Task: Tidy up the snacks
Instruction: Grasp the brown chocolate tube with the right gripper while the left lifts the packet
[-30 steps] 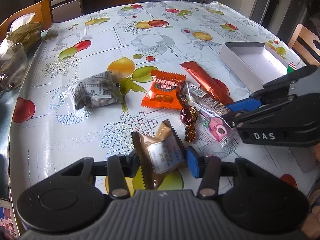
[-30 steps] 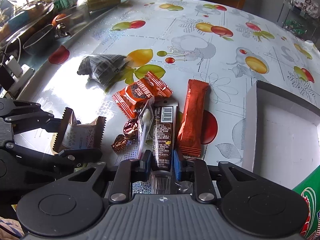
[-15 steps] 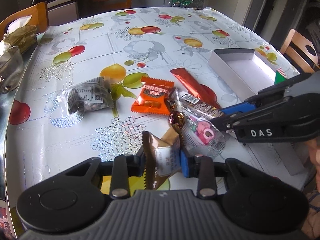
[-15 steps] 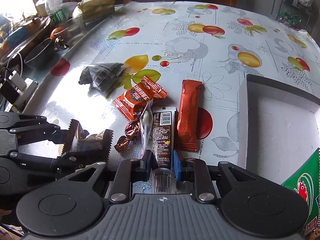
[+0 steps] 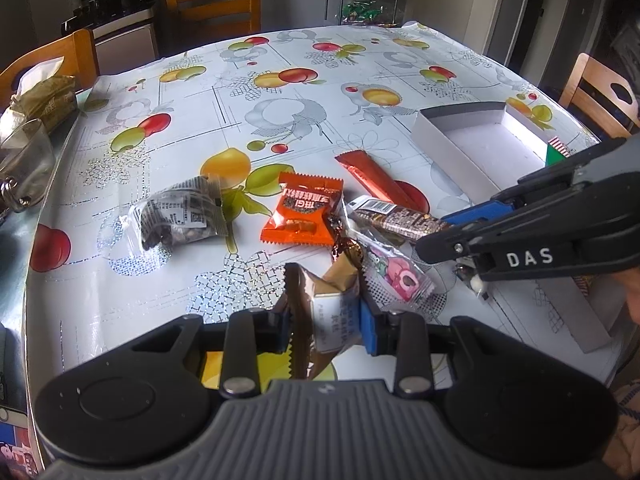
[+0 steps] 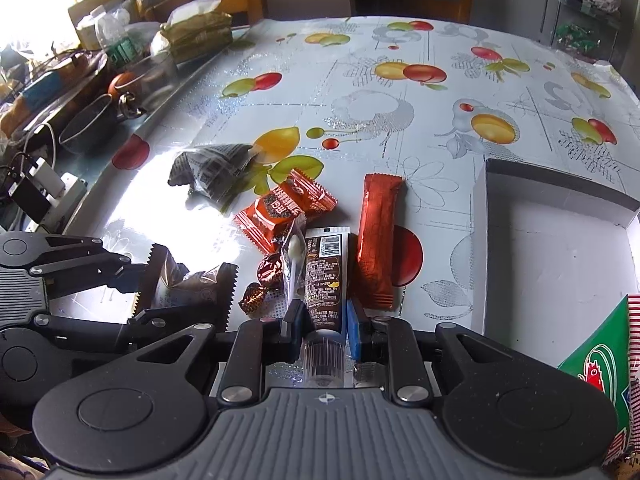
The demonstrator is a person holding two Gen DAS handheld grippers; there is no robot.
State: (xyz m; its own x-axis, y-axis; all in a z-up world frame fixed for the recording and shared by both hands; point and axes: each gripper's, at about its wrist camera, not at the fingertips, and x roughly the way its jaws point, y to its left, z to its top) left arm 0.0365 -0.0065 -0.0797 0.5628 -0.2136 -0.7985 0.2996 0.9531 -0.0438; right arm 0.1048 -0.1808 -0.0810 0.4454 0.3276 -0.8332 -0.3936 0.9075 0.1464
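My left gripper (image 5: pixel 325 320) is shut on a brown serrated-edge snack packet (image 5: pixel 320 312) and holds it above the table; it also shows in the right wrist view (image 6: pixel 188 288). My right gripper (image 6: pixel 325 320) is shut on the end of a dark chocolate bar wrapper (image 6: pixel 325 276), seen in the left wrist view (image 5: pixel 396 218). On the table lie an orange packet (image 5: pixel 304 214), a red stick pack (image 6: pixel 378 240), a clear nut bag (image 5: pixel 180 216), two foil candies (image 6: pixel 262 280) and a pink lollipop bag (image 5: pixel 394 276). An open white box (image 6: pixel 560 264) stands to the right.
A green snack bag (image 6: pixel 600 368) lies beside the box at the near right. Bowls, a glass cup (image 5: pixel 24 156), tissue pack (image 6: pixel 196 36) and cables crowd the table's left side. Wooden chairs (image 5: pixel 214 2) stand around the fruit-print tablecloth (image 5: pixel 280 92).
Both grippers have risen and pulled back from the table. The left one has lifted the brown packet; the right one stays shut on the chocolate bar wrapper.
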